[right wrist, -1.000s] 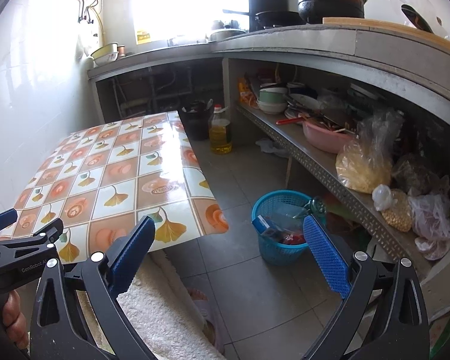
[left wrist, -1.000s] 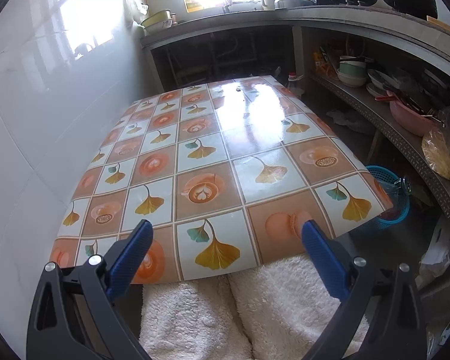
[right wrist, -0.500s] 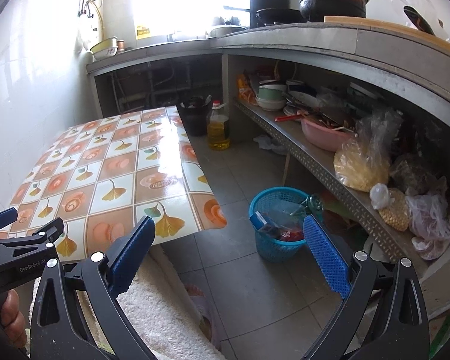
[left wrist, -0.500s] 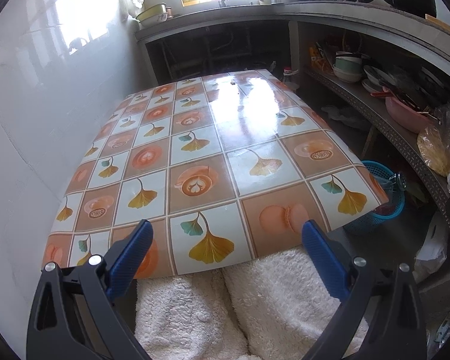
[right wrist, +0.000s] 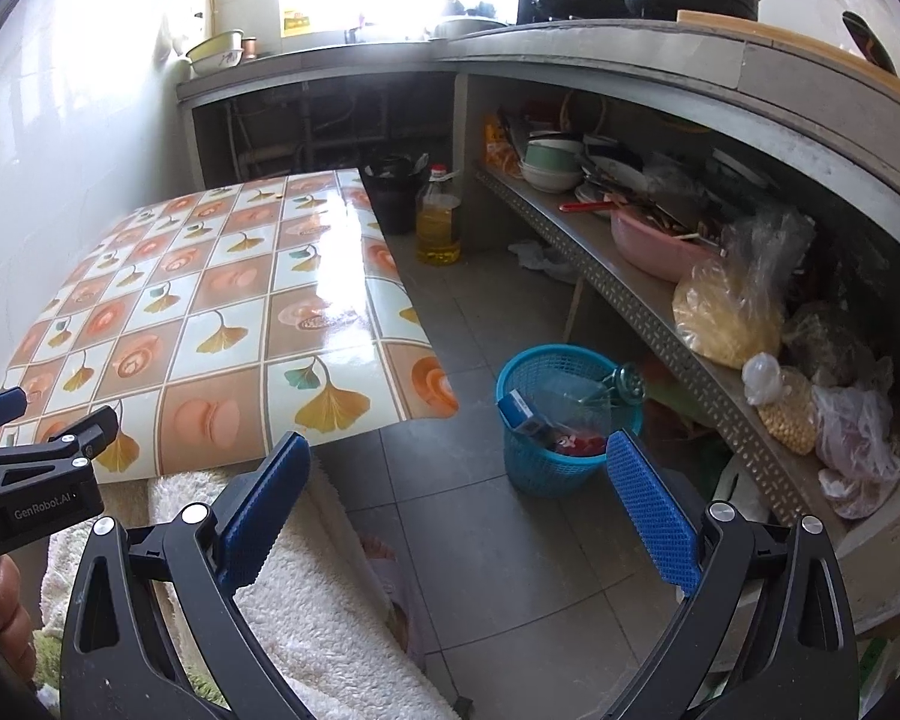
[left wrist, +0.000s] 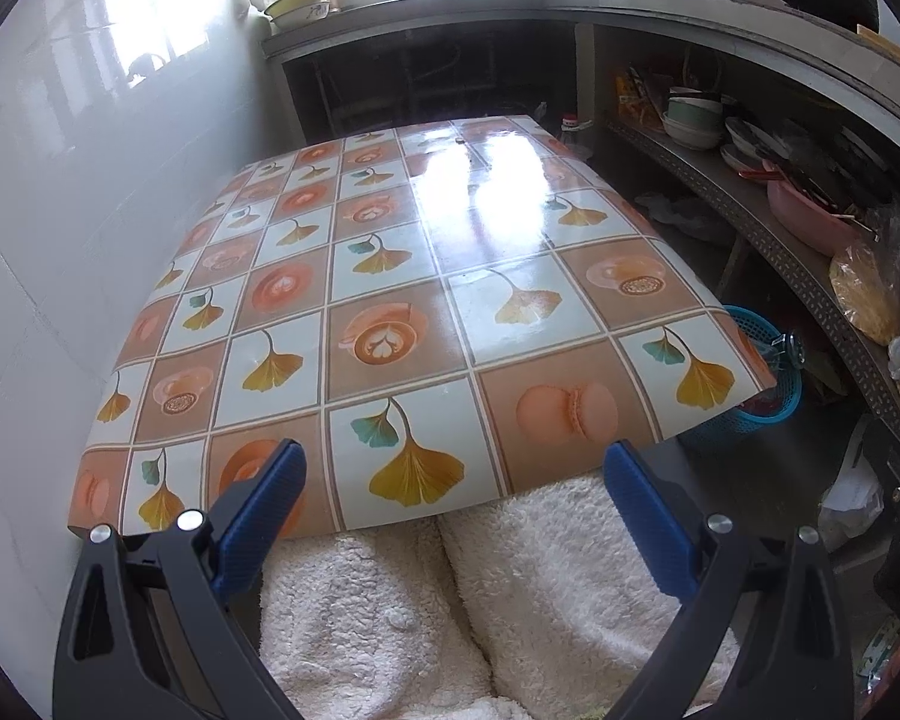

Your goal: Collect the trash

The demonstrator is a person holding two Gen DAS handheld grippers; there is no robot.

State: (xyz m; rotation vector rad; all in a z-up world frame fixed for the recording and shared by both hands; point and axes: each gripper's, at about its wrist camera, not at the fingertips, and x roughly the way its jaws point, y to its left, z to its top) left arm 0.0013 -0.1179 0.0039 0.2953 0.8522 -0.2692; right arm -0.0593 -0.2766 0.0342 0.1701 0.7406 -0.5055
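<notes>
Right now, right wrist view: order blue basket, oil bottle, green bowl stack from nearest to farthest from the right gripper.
1. blue basket, on the floor just ahead of the right gripper.
2. oil bottle, on the floor past the table's far corner.
3. green bowl stack, on the shelf, rightward.

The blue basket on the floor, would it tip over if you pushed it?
Probably, yes. The blue basket looks like thin plastic mesh, so likely light. It is narrower at the bottom and holds only a few scraps, so a push near the rim might tip it.

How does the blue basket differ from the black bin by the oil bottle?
The blue basket is open mesh and stands on the floor off the table's near corner; the black bin is solid-walled and sits at the table's far corner. The basket's contents show plainly; the bin's cannot be made out. Both stand upright on the floor.
</notes>
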